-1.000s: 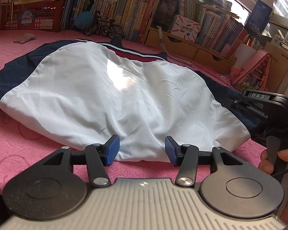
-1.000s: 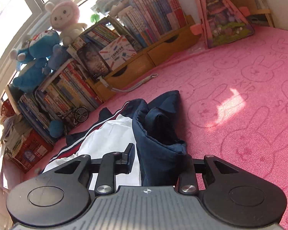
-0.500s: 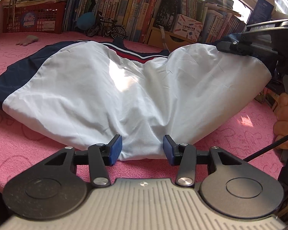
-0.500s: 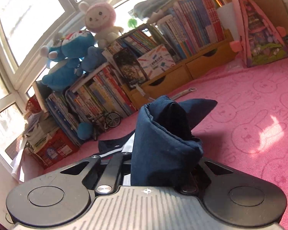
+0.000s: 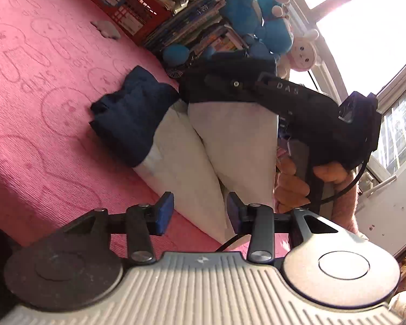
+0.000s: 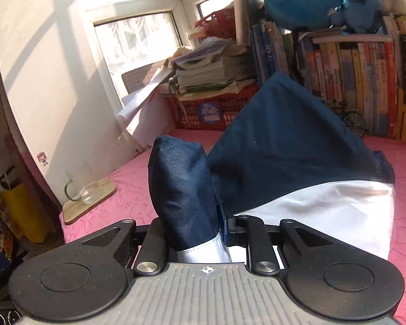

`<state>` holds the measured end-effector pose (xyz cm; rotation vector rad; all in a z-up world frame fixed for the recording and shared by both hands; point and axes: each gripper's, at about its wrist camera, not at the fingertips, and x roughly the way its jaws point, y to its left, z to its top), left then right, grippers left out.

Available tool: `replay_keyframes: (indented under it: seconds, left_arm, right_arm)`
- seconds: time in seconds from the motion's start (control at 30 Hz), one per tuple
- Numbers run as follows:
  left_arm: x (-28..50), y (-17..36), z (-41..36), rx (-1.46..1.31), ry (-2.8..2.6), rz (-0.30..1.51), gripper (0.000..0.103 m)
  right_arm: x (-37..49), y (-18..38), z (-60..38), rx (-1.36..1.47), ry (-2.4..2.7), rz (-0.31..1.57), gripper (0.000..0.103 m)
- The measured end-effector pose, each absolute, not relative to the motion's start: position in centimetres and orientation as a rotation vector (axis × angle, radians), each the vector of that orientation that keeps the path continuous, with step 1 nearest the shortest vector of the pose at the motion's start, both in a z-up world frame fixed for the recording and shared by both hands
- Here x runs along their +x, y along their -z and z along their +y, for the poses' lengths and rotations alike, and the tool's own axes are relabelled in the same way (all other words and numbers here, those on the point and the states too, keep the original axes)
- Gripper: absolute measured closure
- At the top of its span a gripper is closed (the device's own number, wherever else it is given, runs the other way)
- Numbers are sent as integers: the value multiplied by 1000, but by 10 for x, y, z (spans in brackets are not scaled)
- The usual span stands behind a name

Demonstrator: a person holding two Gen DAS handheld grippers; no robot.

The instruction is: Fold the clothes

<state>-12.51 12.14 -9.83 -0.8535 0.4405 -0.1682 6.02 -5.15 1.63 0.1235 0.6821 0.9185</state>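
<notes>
The white and navy jacket (image 5: 230, 146) hangs doubled over the pink bed cover (image 5: 40, 135), its long fold running from the right gripper (image 6: 200, 224) to the left gripper (image 5: 200, 214). The right one's jaws, just reopening, still pinch a navy bunch; the left's narrowing jaws have white hem between them, though I cannot tell if it is pressed.

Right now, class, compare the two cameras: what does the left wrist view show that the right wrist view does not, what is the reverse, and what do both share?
Left wrist view only: a person's hand and a small grey object lying on the bedspread.

Right wrist view only: a glass cup and a yellow bag at the left.

Both views: the navy-and-white garment, the pink bedspread, the red basket, the blue plush toy and rows of books.
</notes>
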Motion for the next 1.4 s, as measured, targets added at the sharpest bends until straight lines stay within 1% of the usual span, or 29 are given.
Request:
replay_keyframes:
  seconds: [0.03,0.07,0.1,0.13,0.17,0.2,0.23,0.3,0.37,0.47,0.6,0.63,0.67,0.73,0.77,0.83,1.0,1.07,1.13,1.17,1.4]
  left_arm:
    - [-130,96,131,-877,156,412,55]
    - [-134,95,140,-901,146,385,51]
    - [-136,94,147,-928,143,364,50]
    - [-134,93,150,-949,147,350,48]
    - [-132,92,153,-965,152,338,45]
    - [-126,90,151,-965,162,336,43]
    - [-121,87,149,-964,173,334,39]
    - [-109,83,144,-962,194,329,34]
    - [-95,81,135,-959,204,332,21]
    - [-72,83,128,-979,165,376,18]
    - [-46,81,117,-926,65,400,19]
    - [-41,78,114,-888,25,384,26]
    - [-37,75,110,-842,-23,376,46]
    - [-29,68,104,-750,-120,361,63]
    - [-27,66,103,-719,-164,356,70]
    - [-27,65,103,-690,-208,348,80]
    - [-40,67,107,-601,-300,317,80]
    - [-43,71,112,-579,-327,325,80]
    - [-43,75,116,-557,-355,334,80]
    - [-42,76,117,-543,-369,338,80]
    - [-47,84,120,-464,-394,368,78]
  right_arm:
    - [62,-10,-51,159,-948,711,64]
    - [63,-4,-50,194,-977,740,61]
    - [63,-1,-56,236,-1004,749,51]
    - [61,-1,-64,272,-1028,744,45]
    - [56,-3,-75,300,-1048,727,42]
    - [51,-6,-87,318,-1060,702,33]
    - [46,-9,-100,331,-1068,674,22]
    - [35,-17,-125,327,-1069,604,11]
    - [22,-22,-146,288,-1021,553,10]
    - [-1,-18,-172,214,-860,495,10]
    - [-38,10,-186,87,-672,473,10]
    - [-47,17,-187,67,-642,477,10]
    - [-56,27,-185,43,-613,486,10]
    - [-67,43,-176,10,-556,505,10]
    - [-69,50,-170,0,-534,512,10]
    - [-73,63,-157,-21,-487,515,10]
    - [-68,77,-134,-86,-372,462,13]
    - [-63,80,-127,-109,-337,453,18]
    - [-58,85,-120,-152,-301,456,27]
    - [-57,87,-116,-180,-286,452,28]
    - [-73,94,-110,-360,-238,346,30]
